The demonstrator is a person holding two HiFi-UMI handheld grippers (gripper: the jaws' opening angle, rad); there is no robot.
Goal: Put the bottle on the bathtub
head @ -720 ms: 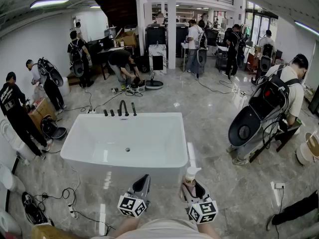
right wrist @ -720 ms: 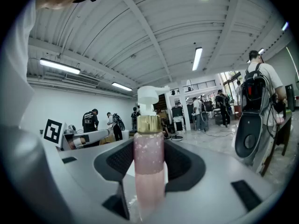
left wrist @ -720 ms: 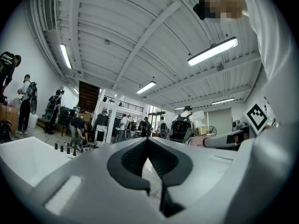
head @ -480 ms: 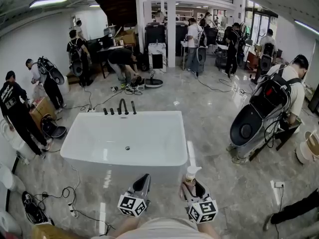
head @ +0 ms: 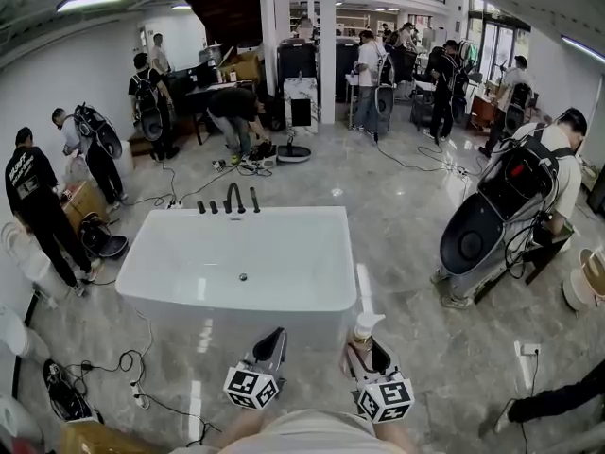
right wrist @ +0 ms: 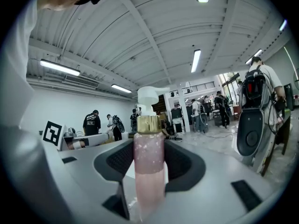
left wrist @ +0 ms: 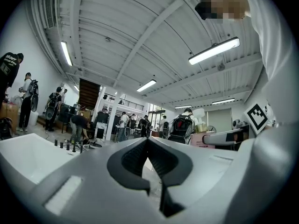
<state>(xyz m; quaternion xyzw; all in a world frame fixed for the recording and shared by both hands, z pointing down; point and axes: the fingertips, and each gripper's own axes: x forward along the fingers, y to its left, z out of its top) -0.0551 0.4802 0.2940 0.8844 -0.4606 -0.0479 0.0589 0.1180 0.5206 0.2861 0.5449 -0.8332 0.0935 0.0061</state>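
The bottle, pink with a gold collar and a white pump head, stands upright just off the near right corner of the bathtub, not resting on its rim. The right gripper has it clamped: in the right gripper view the bottle fills the gap between the jaws, and both dark pads press on its sides. The left gripper hangs in front of the bathtub's near wall, left of the bottle, with its jaws drawn together at the tips and nothing between them. The white bathtub has dark taps on its far rim. Cables trail on the floor off its near left corner. Several people stand beyond and to either side of the bathtub.
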